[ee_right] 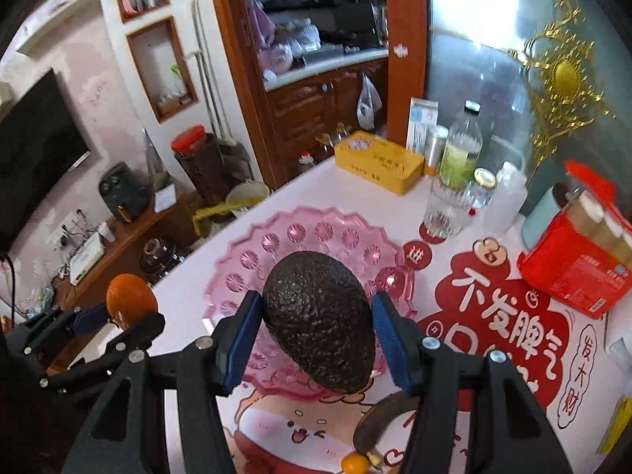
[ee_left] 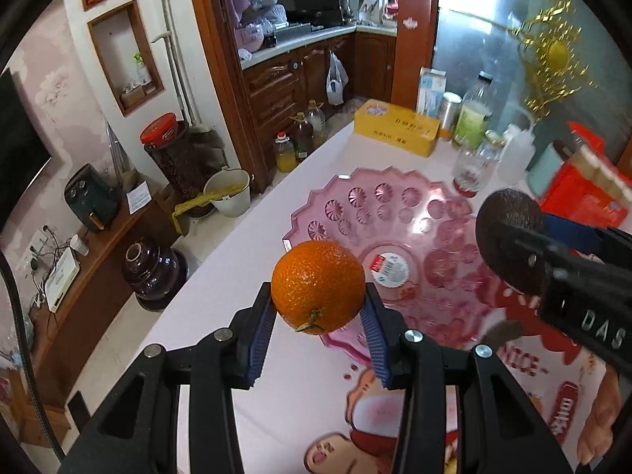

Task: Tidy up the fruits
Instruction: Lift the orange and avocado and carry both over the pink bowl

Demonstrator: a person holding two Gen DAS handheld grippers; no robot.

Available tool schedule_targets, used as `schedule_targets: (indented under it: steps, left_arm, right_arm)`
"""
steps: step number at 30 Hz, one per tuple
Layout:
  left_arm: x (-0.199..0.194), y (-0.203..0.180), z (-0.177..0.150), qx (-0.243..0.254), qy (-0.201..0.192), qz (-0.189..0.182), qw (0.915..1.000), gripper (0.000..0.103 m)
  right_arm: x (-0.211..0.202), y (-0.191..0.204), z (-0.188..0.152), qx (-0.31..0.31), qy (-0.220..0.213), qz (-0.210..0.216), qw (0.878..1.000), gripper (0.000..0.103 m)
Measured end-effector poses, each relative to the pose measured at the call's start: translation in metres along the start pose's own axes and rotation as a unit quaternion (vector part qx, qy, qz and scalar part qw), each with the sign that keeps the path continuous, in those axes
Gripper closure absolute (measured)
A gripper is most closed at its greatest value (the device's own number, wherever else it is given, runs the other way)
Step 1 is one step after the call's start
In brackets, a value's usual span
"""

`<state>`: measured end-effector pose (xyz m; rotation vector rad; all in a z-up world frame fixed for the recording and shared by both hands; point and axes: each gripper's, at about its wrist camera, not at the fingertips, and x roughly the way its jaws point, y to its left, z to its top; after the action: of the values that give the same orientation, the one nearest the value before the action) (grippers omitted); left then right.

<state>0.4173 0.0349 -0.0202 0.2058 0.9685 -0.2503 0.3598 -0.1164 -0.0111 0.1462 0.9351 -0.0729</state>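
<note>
Behind the pink plate (ee_left: 395,213) on the cartoon-printed table (ee_left: 245,260) stood bottles, while above its near rim the left gripper (ee_left: 320,310) pinched an orange (ee_left: 318,286) and the right gripper (ee_right: 316,326) clamped an avocado (ee_right: 318,320).

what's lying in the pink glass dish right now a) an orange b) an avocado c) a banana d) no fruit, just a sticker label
D: the scalloped pink glass dish holds only a round sticker label, while the round orange is gripped in the left tongs and the dark pebbly avocado in the right tongs, both above the table.
</note>
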Motion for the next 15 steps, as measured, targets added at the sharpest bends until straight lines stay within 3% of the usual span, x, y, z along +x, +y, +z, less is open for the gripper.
schedule_targets:
  steps: [15]
  left_arm:
    - [0.123, -0.028, 0.001, 0.044, 0.067, -0.004, 0.9968, 0.061]
  right_arm:
    - [0.115, -0.013, -0.013, 0.002, 0.097, -0.019, 0.995, 0.045]
